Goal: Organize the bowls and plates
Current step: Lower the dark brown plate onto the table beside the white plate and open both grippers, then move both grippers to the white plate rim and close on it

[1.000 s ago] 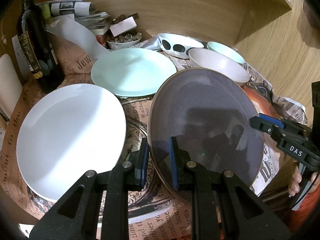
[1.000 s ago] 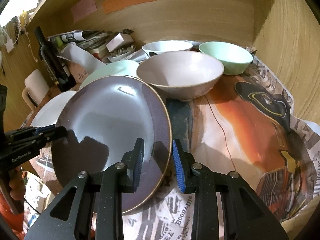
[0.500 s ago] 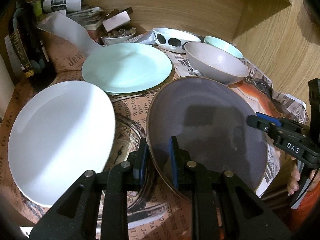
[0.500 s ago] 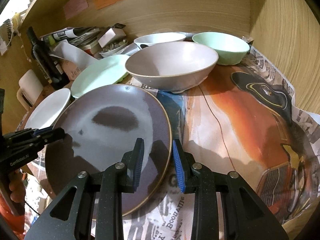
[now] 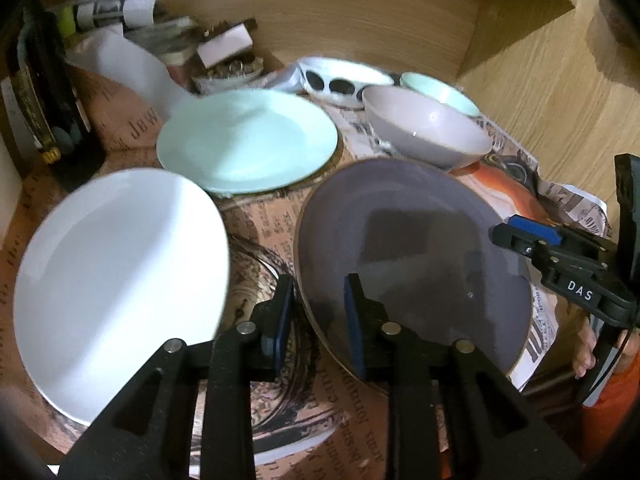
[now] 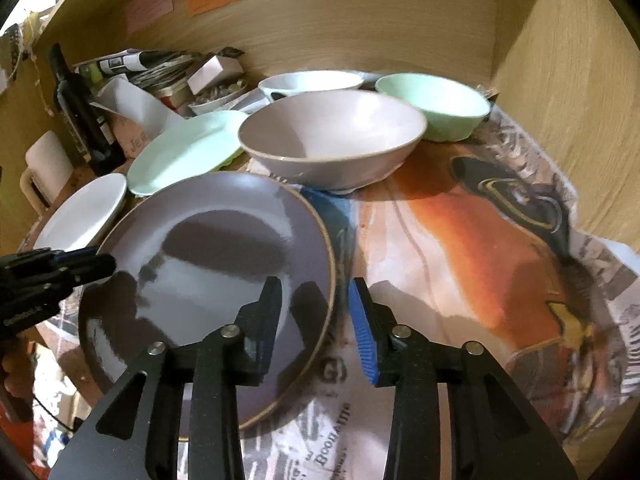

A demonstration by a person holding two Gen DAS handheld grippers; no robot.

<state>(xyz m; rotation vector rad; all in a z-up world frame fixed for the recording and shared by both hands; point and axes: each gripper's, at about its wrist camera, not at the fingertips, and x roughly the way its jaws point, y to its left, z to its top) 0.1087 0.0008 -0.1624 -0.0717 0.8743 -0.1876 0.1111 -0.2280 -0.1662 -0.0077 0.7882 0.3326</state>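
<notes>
A grey-purple plate (image 5: 412, 256) with a tan rim lies flat on the newspaper-covered table. My left gripper (image 5: 319, 320) straddles its left rim, and its jaws are opening, with the blue pads clear of the rim. In the right wrist view the same plate (image 6: 208, 272) has its right rim between the jaws of my right gripper (image 6: 316, 324). Those jaws are opening too, and a gap shows beside the rim. Each gripper shows in the other's view: the right gripper (image 5: 516, 232) and the left gripper (image 6: 80, 264).
A white plate (image 5: 120, 280) lies at the left and a mint plate (image 5: 248, 140) behind it. A pinkish-grey bowl (image 6: 332, 140), a mint bowl (image 6: 436, 108) and a white bowl (image 6: 312, 80) stand at the back. A dark bottle (image 5: 36, 100) and papers crowd the back left. Wooden walls close in behind and to the right.
The grey-purple plate came down from a tilt, held by both grippers, to lie flat on the table. Both pairs of jaws have widened off its rim.
</notes>
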